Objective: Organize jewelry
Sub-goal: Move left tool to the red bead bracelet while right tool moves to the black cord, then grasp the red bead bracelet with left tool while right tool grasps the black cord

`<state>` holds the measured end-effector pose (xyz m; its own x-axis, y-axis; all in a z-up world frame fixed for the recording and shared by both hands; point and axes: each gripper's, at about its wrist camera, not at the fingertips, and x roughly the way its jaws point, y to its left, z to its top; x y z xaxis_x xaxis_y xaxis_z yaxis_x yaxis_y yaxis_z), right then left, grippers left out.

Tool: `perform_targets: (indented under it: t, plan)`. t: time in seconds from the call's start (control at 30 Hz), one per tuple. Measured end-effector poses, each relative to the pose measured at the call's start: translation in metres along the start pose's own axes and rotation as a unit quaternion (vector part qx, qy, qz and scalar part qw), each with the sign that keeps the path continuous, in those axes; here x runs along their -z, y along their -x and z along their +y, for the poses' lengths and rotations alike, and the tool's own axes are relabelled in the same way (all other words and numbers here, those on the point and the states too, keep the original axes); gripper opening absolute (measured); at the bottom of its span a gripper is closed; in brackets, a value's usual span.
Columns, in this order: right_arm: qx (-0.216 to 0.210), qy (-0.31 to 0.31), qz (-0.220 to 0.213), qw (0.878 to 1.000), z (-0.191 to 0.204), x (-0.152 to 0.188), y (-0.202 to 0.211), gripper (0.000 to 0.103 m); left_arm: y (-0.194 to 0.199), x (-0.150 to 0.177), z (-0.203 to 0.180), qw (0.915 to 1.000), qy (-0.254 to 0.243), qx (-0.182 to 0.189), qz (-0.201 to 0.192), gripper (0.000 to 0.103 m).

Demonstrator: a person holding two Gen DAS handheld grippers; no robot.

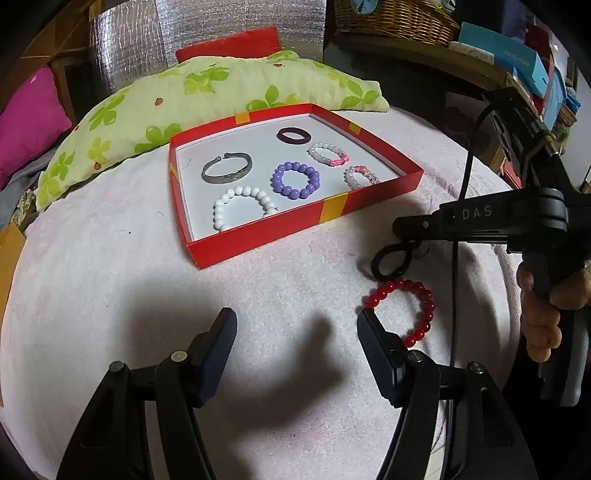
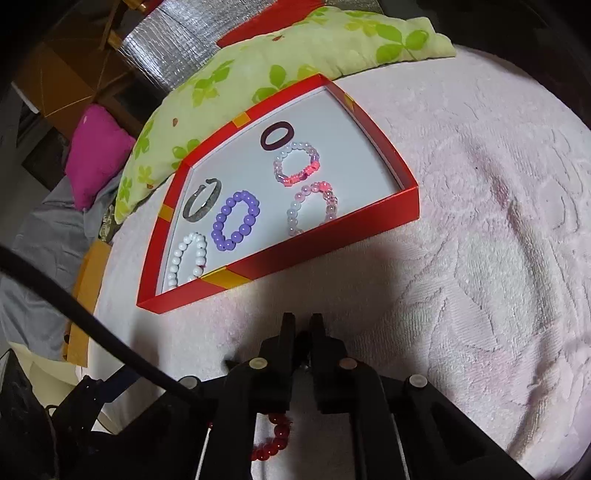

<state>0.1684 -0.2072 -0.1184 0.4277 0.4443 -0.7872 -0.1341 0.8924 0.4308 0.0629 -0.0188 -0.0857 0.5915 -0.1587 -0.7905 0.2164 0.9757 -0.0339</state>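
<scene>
On the pink towel [image 1: 129,295] stands a red box [image 1: 295,236] [image 2: 295,251] that holds a silver cuff [image 1: 227,168], white beads [image 1: 243,206], purple beads [image 1: 295,181], a dark bangle [image 1: 293,136] and two pink-white bead bracelets. My left gripper [image 1: 297,328] is open over bare towel, its right finger beside a red bead bracelet [image 1: 400,283]. In front of the box, my right gripper [image 1: 400,230] [image 2: 303,325] has its jaws nearly together on a thin black bangle [image 1: 376,263], seen only as a dark sliver between the pads. The red bracelet [image 2: 277,432] lies under its body.
A green floral pillow [image 1: 221,85] lies behind the box, and a pink cushion [image 1: 29,122] is at far left. A wicker basket [image 1: 399,18] and stacked boxes [image 1: 517,62] fill the back right. A black cable [image 1: 461,184] hangs by the right gripper, held by a hand [image 1: 546,314].
</scene>
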Motion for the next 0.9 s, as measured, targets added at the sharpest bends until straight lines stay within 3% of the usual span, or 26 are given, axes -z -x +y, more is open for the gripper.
perform_targets:
  t: [0.37, 0.53, 0.9]
  plan:
    - [-0.003, -0.043, -0.050, 0.998, -0.040, -0.007, 0.038, 0.007, -0.006, 0.002, -0.019, 0.9991, -0.031, 0.029, 0.000, 0.068]
    - [-0.002, -0.057, -0.045, 0.997, -0.052, -0.007, 0.042, 0.007, -0.015, 0.003, -0.031, 0.9975, -0.047, 0.052, 0.007, 0.069]
    - [-0.029, -0.092, -0.033, 0.995, -0.077, -0.004, 0.053, 0.011, -0.031, 0.004, -0.036, 0.9976, -0.055, 0.040, 0.017, 0.068]
